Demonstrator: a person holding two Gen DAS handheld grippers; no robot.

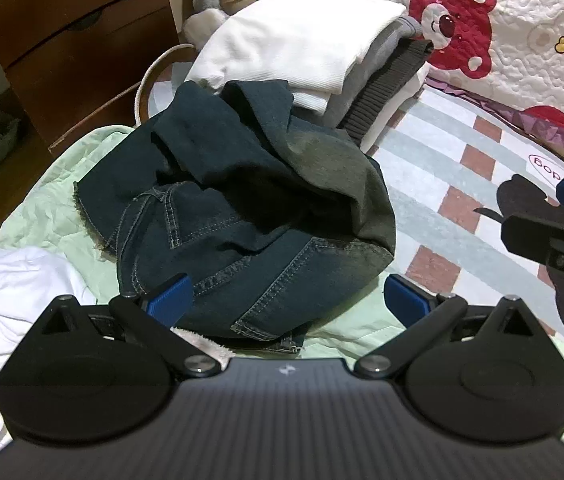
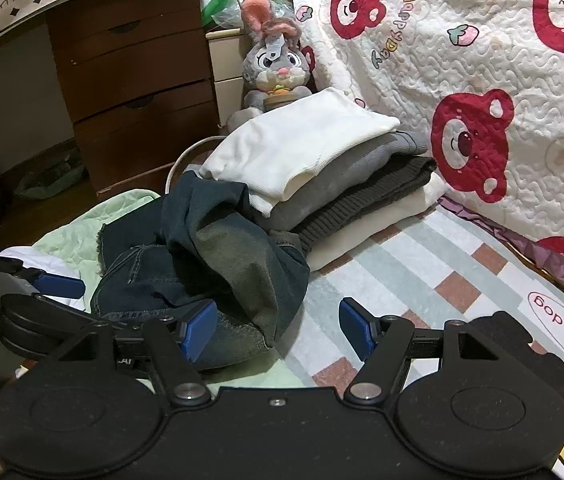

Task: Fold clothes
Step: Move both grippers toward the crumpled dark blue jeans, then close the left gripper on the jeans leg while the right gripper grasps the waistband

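Dark blue jeans [image 1: 249,220] lie crumpled in a heap on a pale green cloth [image 1: 81,168]. My left gripper [image 1: 288,296] hovers at the heap's near edge, open wide, with the denim between and under its blue pads and neither pad pressing it. In the right wrist view the jeans [image 2: 209,264] sit ahead and to the left. My right gripper [image 2: 277,330] is open too, its left pad [image 2: 197,332] over the denim hem and its right pad over the mat. Behind the jeans stands a stack of folded clothes [image 2: 302,140], white on top.
A crumpled white garment [image 1: 9,300] lies at the near left. The striped, checked mat [image 2: 402,272] spreads to the right. A quilt with red bears [image 2: 482,80] rises behind it. A plush rabbit [image 2: 275,64] and wooden drawers [image 2: 133,80] stand at the back left.
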